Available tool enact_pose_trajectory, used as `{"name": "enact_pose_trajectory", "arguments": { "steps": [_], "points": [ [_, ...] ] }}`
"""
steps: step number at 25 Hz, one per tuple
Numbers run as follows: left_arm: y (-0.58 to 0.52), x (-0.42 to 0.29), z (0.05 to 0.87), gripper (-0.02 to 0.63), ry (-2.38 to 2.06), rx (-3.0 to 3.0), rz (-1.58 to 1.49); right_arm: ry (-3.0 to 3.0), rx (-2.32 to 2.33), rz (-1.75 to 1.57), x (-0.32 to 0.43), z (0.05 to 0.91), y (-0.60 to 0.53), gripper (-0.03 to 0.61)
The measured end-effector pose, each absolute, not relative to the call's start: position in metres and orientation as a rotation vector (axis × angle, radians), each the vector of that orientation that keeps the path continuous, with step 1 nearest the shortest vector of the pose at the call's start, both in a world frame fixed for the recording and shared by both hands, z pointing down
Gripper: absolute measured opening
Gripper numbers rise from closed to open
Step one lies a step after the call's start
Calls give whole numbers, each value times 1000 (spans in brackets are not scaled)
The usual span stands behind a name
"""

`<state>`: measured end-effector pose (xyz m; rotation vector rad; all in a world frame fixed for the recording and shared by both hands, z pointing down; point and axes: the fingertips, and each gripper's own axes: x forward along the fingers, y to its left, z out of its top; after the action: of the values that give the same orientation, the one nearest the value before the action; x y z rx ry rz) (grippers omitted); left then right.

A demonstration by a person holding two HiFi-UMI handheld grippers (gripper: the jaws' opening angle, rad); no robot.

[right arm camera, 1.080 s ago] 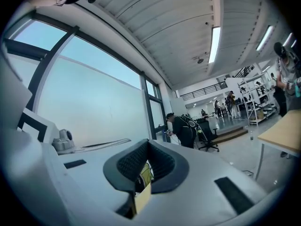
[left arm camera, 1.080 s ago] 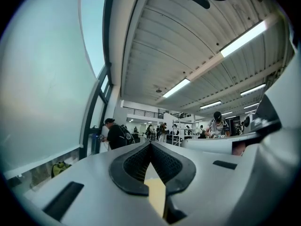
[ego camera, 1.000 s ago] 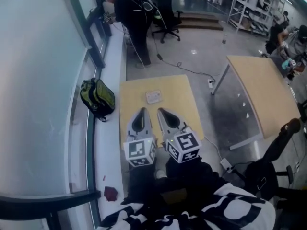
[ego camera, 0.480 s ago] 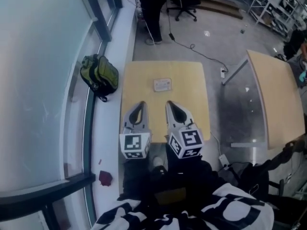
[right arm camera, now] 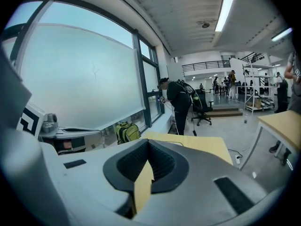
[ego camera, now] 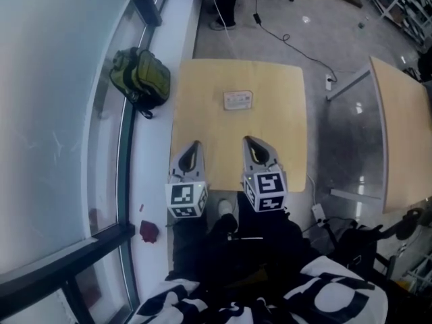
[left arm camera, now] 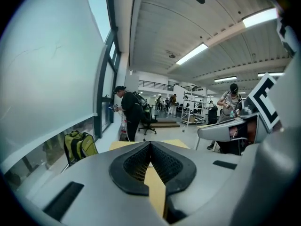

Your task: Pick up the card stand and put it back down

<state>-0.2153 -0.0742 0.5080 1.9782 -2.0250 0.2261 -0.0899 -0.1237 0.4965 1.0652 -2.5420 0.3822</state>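
Head view puts the card stand (ego camera: 237,100) in the upper middle of the frame, alone on the yellow bench (ego camera: 283,147), toward its far edge. My left claw (ego camera: 194,144) and right claw (ego camera: 248,140) hang side by side over the near edge, lower in the frame, both well apart from the stand and both pointing up the picture toward it.

Left gripper view shows my left claw (left arm camera: 150,143) with its tips pressed together and nothing between them; only a sliver of bench shows through the gap behind the pads. Right gripper view shows the same for my right claw (right arm camera: 148,143): tips meeting, nothing held.

I judge this to be the approach, before any pick. The stand is untouched and sits flat-looking and small from here, so I cannot tell how it stands or which edge offers a grip. The next move calls for parting the jaws of one claw, carrying it forward across the bench to the stand, straddling it and closing; the right claw lines up a little nearer to it in the frame.

By count: one card stand, two claws, one bench beneath them, a second bench (ego camera: 405,113) at the right edge, and one green backpack (ego camera: 143,78) on the sill at the upper left.
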Motion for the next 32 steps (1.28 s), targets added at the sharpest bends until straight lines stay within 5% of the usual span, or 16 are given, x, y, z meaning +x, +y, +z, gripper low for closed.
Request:
{"name": "enact_pose_trajectory", "arguments": {
  "steps": [14,32],
  "points": [
    [-92,-310,584,5,-1941,2044,602,-2519,994,491,-89,541,-152,20],
    [-222,-231,651,71,-1541,2286,614,-2477,1008,634,-90,570,-203,20]
  ]
}}
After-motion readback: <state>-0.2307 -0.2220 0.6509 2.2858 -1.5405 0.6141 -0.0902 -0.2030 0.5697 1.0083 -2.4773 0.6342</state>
